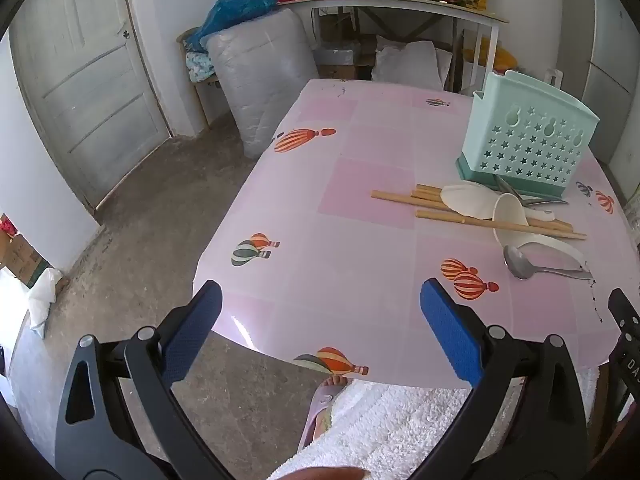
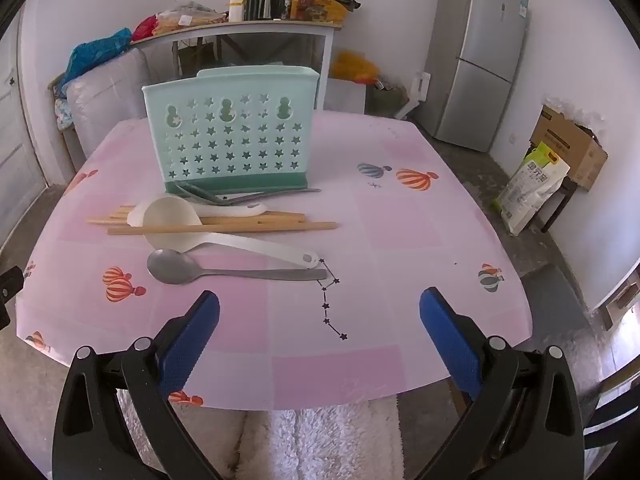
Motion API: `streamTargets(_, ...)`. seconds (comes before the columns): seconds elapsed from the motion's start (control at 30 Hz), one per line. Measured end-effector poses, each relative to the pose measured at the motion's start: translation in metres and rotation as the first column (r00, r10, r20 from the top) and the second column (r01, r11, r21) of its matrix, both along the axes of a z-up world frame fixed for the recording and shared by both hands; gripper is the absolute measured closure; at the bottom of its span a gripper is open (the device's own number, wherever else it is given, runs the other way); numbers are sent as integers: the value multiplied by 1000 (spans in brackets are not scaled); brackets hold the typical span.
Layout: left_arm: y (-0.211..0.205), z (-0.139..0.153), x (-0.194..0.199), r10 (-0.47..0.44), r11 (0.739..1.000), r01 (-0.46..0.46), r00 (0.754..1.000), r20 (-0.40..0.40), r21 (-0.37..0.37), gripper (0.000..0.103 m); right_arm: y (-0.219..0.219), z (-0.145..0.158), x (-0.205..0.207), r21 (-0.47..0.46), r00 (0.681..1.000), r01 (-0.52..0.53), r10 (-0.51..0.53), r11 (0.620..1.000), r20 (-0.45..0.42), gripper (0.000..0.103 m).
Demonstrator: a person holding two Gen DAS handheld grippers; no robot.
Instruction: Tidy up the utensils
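Both grippers hovered above the near edge of the table (image 2: pixel 400 208), jaws spread wide and holding nothing: right gripper (image 2: pixel 319 312), left gripper (image 1: pixel 321 304). Showed only the blue pads and black arms of each; hid the hands carrying them, apart from a blurred fingertip at the bottom edge of the left view. Cut off the left gripper's view of the table's right side, where a dark piece of the other tool poked in. Could not make out the inside of the mint utensil holder (image 2: pixel 232 136), standing upright beyond the pile with its star-pierced wall facing the cameras. Lay well ahead of the right gripper, slightly to its left: metal spoon (image 2: pixel 176 267) nearest, then white ladle (image 2: pixel 176 220), its bowl partly covered by wooden chopsticks (image 2: pixel 224 227) crossing it. Half hid a second white spoon (image 2: pixel 244 211) and some thin metal utensils (image 2: pixel 224 197), too tangled to count, against the holder's base. Sat far to the right in the left view, apart from that gripper.
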State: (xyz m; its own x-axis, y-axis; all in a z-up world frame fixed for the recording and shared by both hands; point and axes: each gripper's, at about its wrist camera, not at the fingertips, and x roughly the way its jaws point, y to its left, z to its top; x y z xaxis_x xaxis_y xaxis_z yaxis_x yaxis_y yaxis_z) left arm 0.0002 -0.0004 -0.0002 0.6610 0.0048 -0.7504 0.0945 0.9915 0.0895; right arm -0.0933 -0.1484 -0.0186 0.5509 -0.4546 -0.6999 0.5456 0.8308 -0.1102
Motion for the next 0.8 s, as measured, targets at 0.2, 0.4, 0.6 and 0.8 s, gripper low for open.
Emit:
streamTargets(0.2, -1, 3, 1, -7, 1000, 7, 1000, -8, 0, 7, 1, 1, 0, 4, 1000, 2, -2, 1000, 4, 5)
streamTargets(0.4, -4, 3, 0, -16, 1000, 16, 1000, -4, 6, 7, -5, 7, 3, 2, 1000, 6, -6, 1000, -1, 5)
streamTargets(0.6, -4, 3, 0, -19, 1000, 19, 1000, -4, 6, 7, -3, 2, 0, -13, 1000, 14, -14, 1000, -1, 5)
streamTargets(0.8, -4, 3, 1, -24, 1000, 24, 1000, -5, 3, 7, -2, 2, 0, -21, 1000, 15, -15, 1000, -3, 5)
